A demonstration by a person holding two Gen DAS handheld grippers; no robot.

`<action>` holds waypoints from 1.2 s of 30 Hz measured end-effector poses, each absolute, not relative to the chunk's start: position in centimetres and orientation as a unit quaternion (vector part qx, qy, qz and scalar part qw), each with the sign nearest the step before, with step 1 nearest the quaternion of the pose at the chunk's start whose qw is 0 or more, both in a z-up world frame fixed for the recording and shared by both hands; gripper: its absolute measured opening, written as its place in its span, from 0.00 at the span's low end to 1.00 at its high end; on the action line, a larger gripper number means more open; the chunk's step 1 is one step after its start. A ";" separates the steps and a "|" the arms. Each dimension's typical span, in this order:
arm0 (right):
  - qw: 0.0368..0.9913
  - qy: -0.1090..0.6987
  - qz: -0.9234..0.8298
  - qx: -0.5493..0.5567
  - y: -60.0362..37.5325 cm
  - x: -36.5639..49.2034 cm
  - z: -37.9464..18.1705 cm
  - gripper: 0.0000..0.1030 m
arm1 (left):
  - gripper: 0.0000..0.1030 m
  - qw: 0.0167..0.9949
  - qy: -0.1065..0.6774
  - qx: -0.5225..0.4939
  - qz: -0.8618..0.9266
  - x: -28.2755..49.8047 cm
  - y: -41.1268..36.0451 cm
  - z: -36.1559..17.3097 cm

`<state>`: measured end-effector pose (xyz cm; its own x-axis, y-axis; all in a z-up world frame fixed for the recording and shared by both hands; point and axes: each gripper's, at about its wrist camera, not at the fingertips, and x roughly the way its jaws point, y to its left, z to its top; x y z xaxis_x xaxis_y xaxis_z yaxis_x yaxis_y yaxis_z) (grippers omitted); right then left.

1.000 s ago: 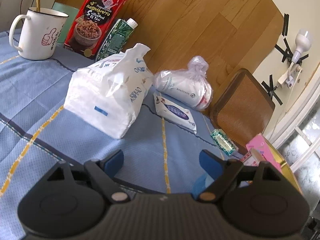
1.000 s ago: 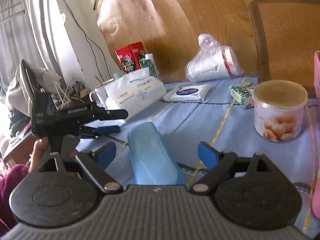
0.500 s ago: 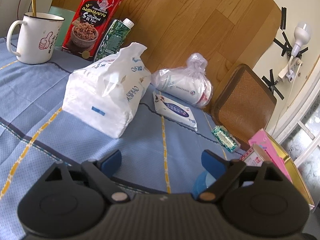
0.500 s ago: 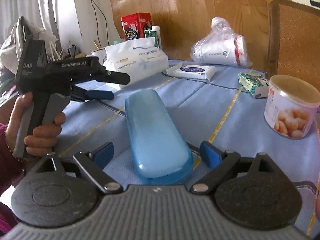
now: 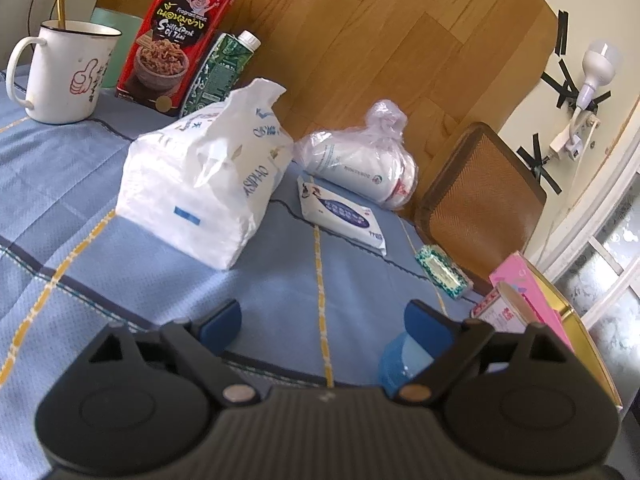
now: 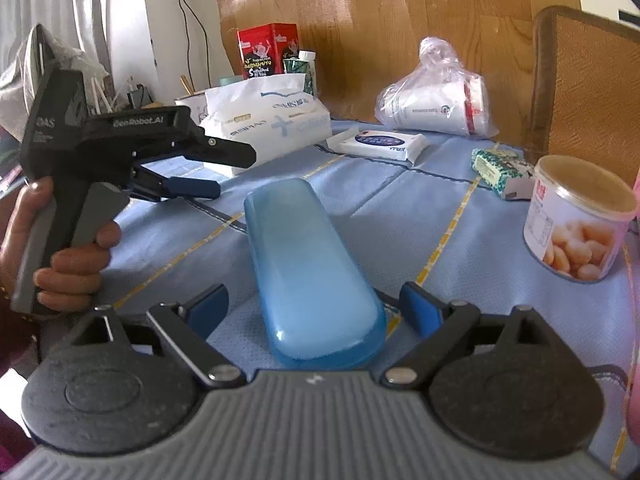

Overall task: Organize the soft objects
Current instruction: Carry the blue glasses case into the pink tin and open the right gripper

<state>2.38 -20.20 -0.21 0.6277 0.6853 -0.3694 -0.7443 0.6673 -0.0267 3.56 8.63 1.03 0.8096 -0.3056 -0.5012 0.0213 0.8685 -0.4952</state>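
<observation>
The right gripper (image 6: pixel 314 306), jaws wide and gripping nothing, straddled the translucent blue oblong plastic case (image 6: pixel 308 268), presumably lining up a grasp, while the left gripper (image 5: pixel 322 316), likewise spread empty, faced the white soft tissue pack (image 5: pixel 204 184) at 11 o'clock.

Your left gripper (image 5: pixel 320 320) hovers above the table with its jaws spread wide and nothing between the blue pads (image 5: pixel 222 318). Your left hand (image 6: pixel 60 248) grips its handle, fingers wrapped on the trigger. Your right gripper (image 6: pixel 316 304) sits low near the table's front edge, jaws equally wide apart.
</observation>
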 end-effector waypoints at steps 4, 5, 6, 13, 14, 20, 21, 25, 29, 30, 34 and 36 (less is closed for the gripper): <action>0.905 0.157 0.382 -0.101 -19.9 1.7 -0.3 0.61 | 0.89 0.908 0.304 -0.268 -0.109 2.4 8.2 1.2; 0.904 0.158 0.385 -0.099 -19.9 1.4 -0.4 0.57 | 0.89 0.901 0.312 -0.277 -0.122 2.1 8.0 1.2; 0.901 0.161 0.392 -0.095 -19.9 1.2 -0.4 0.56 | 0.89 0.894 0.320 -0.283 -0.134 1.9 7.7 1.2; 0.879 0.194 0.435 -0.022 -20.4 0.6 -0.5 0.55 | 0.61 0.884 0.357 -0.255 -0.165 1.6 3.5 1.1; 0.881 0.193 0.433 -0.018 -20.5 0.3 -0.5 0.55 | 0.59 0.887 0.357 -0.243 -0.163 1.8 2.8 1.4; 0.914 0.133 0.383 -0.003 -24.0 -1.2 1.0 0.55 | 0.54 0.894 0.332 -0.193 -0.232 3.9 -2.4 6.2; 0.922 0.117 0.370 0.006 -25.1 -1.4 1.6 0.55 | 0.54 0.894 0.325 -0.178 -0.250 4.5 -4.1 7.2; 0.953 0.059 0.297 0.031 -30.7 -2.0 3.4 0.55 | 0.54 0.889 0.302 -0.118 -0.322 6.9 -12.3 10.4; 0.976 0.036 0.214 0.036 -35.5 -2.0 3.8 0.55 | 0.53 0.874 0.305 -0.084 -0.368 9.1 -20.2 11.1; 0.979 0.035 0.195 0.037 -36.6 -1.8 3.7 0.55 | 0.53 0.871 0.307 -0.075 -0.376 9.6 -22.0 11.1; 0.996 0.030 0.085 0.014 -40.0 0.2 2.8 0.55 | 0.61 0.872 0.305 -0.036 -0.380 10.5 -27.7 10.7; 0.999 0.046 0.007 -0.002 -41.1 2.5 2.0 0.59 | 0.61 0.873 0.309 -0.028 -0.376 10.6 -28.8 10.2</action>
